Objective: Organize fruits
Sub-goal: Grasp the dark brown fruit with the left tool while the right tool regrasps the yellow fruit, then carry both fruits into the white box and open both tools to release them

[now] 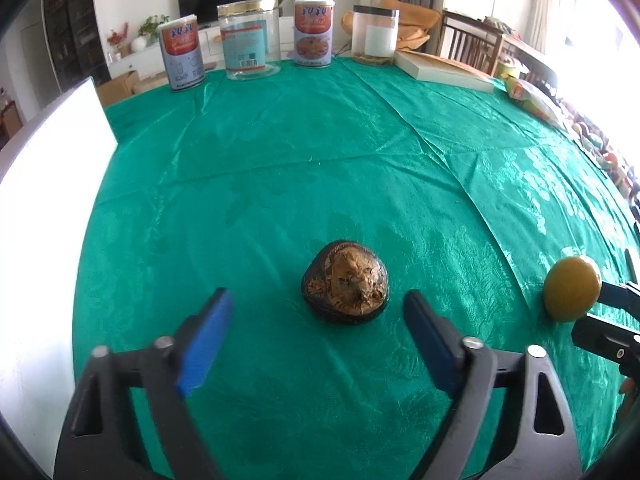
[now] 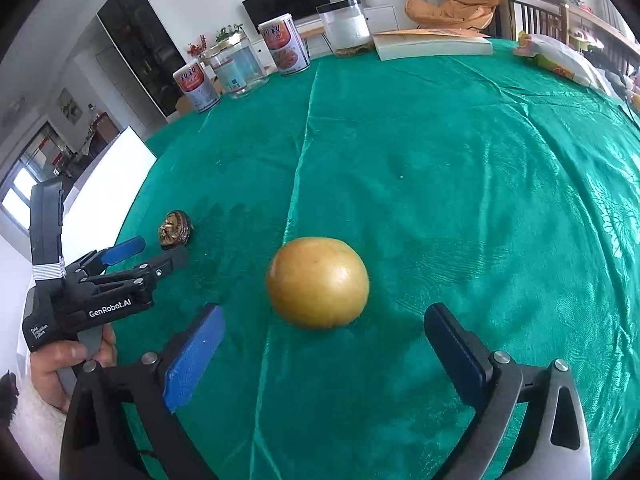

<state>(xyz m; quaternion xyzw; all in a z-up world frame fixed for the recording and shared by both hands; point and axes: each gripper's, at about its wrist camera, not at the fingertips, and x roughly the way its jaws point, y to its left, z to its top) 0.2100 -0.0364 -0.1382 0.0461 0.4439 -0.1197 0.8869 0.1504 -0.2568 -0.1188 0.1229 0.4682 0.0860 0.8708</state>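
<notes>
Two fruits [image 1: 345, 283] [image 2: 318, 282] (one dark-shelled, one smooth yellow), both grippers' fingers [image 1: 204, 344] [image 2: 456, 350] apart, empty

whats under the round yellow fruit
Only the shiny green tablecloth lies under the round yellow fruit. The fruit covers its own contact patch, and the cloth hides the table.

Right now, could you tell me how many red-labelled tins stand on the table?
2: one tin at the far left end of the row, the other tin between the two clear jars.

Both wrist cams looked steeply down, close over green tablecloth [image 1: 320, 160]. Left cam sat left of right cam. Shared: dark fruit [image 1: 345, 283], yellow fruit [image 2: 318, 282], far jars [image 1: 248, 40].
</notes>
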